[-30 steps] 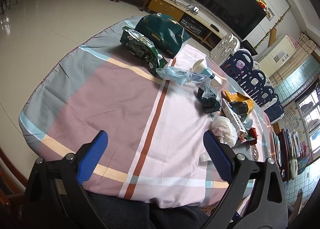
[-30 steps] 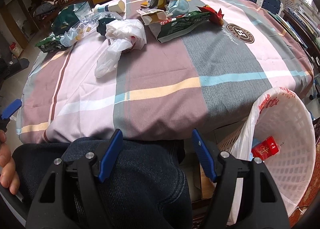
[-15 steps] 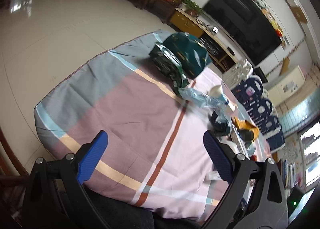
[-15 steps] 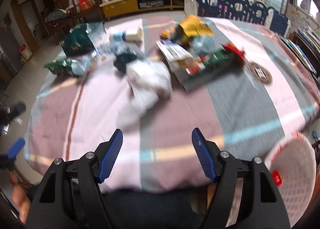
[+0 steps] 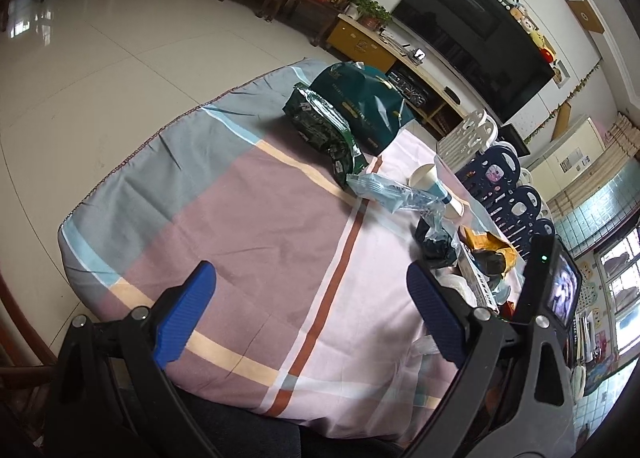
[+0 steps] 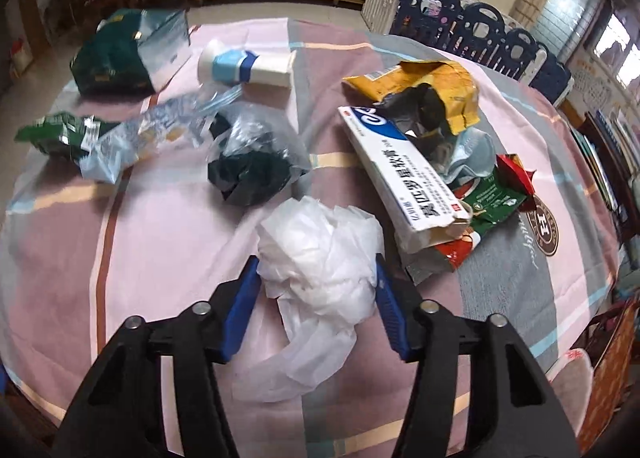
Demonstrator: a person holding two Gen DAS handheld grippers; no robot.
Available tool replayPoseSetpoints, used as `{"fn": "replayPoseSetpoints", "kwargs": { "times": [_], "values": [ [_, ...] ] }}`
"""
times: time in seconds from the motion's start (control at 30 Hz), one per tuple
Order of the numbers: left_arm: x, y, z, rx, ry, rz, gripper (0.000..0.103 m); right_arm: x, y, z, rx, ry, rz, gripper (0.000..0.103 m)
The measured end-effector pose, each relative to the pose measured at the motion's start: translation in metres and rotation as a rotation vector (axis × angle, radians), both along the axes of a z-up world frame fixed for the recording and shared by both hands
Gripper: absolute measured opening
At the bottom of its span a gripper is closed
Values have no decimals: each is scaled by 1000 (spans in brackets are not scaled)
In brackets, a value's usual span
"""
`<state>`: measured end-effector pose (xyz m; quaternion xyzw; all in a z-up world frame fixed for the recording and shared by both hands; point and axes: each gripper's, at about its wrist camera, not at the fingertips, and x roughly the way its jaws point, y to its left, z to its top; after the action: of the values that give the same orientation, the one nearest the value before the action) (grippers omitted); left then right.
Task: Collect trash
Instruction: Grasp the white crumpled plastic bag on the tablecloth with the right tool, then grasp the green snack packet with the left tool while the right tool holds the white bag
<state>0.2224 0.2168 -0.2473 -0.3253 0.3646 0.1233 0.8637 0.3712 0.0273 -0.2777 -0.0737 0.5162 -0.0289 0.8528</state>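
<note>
The right gripper (image 6: 316,290) straddles a crumpled white plastic bag (image 6: 320,258) on the checked tablecloth (image 6: 168,242), and its jaws are closing with the bag between them; the blue pads sit right at the bag's edges, though whether they press on it yet is hard to judge, so I take the grasp as under way rather than finished. The left gripper (image 5: 312,310) hangs over the near edge of the cloth with its jaws wide apart and nothing between them. As a judgement, collection is at an early stage: nearly all the litter lies ahead of the right gripper. Just beyond its right fingertip is a white and blue medicine carton (image 6: 400,166), resting on a torn red and green snack wrapper (image 6: 480,218); farther ahead is a yellow packet (image 6: 420,86) ripped open. Ahead and to the left sit a clear bag with something dark inside (image 6: 252,166), a tipped paper cup (image 6: 248,68), a crinkled clear wrapper (image 6: 156,126) and a dark green bag (image 6: 116,58). No bin is clearly visible; only a pale shape at the lower right edge of the right wrist view, too cropped to identify. The lower tail of the white bag runs under the gripper frame, and the dark contents of the clear bag cannot be made out.
</note>
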Motion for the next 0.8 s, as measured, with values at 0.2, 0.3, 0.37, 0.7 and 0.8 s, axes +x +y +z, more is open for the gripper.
{"fn": "replayPoseSetpoints", "kwargs": {
  "times": [0.2,0.3,0.37,0.7,0.8],
  "values": [
    [-1,5,-3,-28,3,10,96,-12,-6,15,21,-84,-21,22],
    [-2,7,-4,-38,6,15,96,-38,-13,31,170,-99,-34,21],
    [-2,8,-5,-49,9,18,96,-57,-11,38,238,-110,-29,21],
    [-2,8,-7,-44,25,20,96,-97,-11,37,324,-163,-21,21],
    [-1,6,-6,-35,31,20,96,-100,-13,38,340,-172,-22,21]
  ]
}}
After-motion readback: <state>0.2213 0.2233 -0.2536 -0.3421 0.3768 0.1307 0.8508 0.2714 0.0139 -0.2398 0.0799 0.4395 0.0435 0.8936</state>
